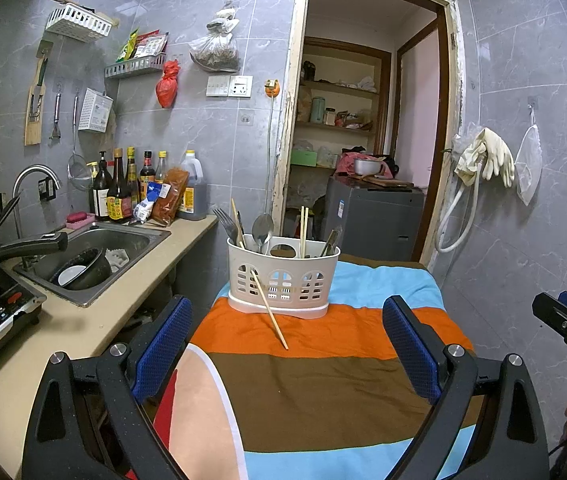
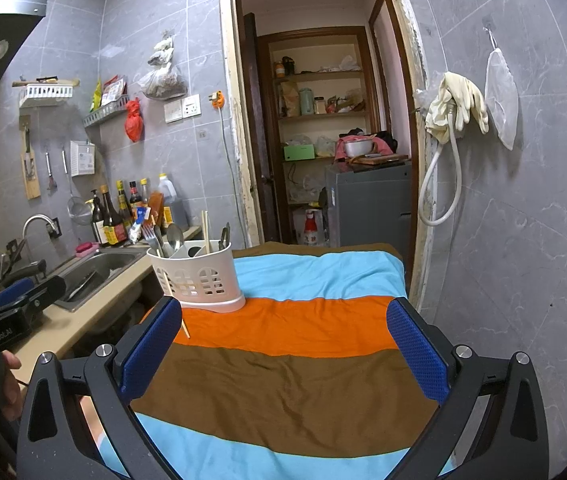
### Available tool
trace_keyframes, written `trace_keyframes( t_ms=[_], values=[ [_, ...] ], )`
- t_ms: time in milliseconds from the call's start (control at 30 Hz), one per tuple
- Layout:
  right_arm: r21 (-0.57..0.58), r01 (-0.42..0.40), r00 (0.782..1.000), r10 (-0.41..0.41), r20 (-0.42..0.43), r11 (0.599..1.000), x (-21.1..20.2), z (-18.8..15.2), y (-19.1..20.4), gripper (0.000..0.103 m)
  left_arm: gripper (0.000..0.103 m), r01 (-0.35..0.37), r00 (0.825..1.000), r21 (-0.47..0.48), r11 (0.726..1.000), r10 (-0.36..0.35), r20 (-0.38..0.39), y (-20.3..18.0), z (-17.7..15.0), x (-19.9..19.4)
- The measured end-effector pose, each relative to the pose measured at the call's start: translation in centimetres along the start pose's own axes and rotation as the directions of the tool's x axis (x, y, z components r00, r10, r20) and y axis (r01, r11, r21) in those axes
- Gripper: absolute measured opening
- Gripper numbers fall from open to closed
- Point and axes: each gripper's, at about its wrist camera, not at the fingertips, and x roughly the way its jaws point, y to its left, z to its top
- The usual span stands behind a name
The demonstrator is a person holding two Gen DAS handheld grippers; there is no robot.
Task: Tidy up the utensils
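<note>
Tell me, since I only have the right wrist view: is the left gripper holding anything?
Observer: No. The left gripper is open, with nothing between its fingers.
Operator: Where is it aimed?
Observer: Straight at the white caddy, with the loose chopstick ahead of it, between the finger lines.
Operator: Is that chopstick inside the caddy?
Observer: No, it's outside. It leans on the caddy's front wall, and its lower tip rests on the orange stripe.

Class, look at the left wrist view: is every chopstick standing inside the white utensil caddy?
No. One chopstick leans outside against the front of the caddy, its lower tip resting on the striped cloth.
</note>
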Motion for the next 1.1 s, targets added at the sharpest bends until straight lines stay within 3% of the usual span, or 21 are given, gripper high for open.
trace_keyframes(
  t_ms=[1100],
  values=[
    [0.000,-0.002,1.000,0.002,-0.006,1.000,-0.03,-0.17,0.20,0.103,0.093,-0.001,1.000,-0.002,1.000,0.001,-0.003,-0.11,-0.04,0.14]
  ],
)
